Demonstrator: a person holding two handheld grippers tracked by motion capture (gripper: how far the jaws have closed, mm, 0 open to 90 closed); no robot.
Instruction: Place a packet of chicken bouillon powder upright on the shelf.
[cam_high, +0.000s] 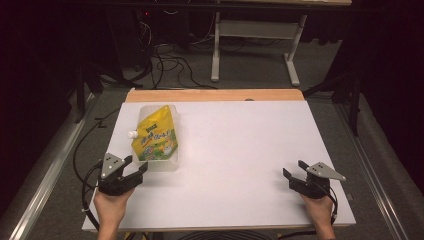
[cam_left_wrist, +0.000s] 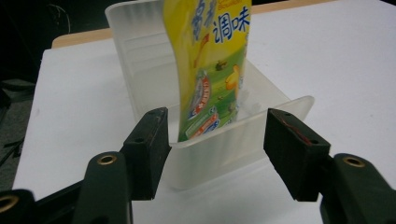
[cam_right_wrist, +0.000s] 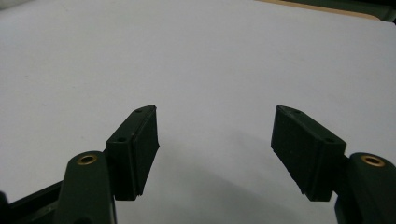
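White tabletop (cam_high: 235, 150) with a wood strip along its far edge, dark floor and cables behind; at left-centre of the high view a clear plastic bin (cam_high: 172, 162) stands on it with a yellow spouted pouch (cam_high: 156, 135) leaning inside. Left gripper (cam_high: 136, 170), lower left, has its 2 jaws spread, just beside the bin's near wall (cam_left_wrist: 210, 154) and apart from it, pinching nothing. Right gripper (cam_high: 294, 169), lower right, rests well apart from the bin, jaws spread over bare tabletop.
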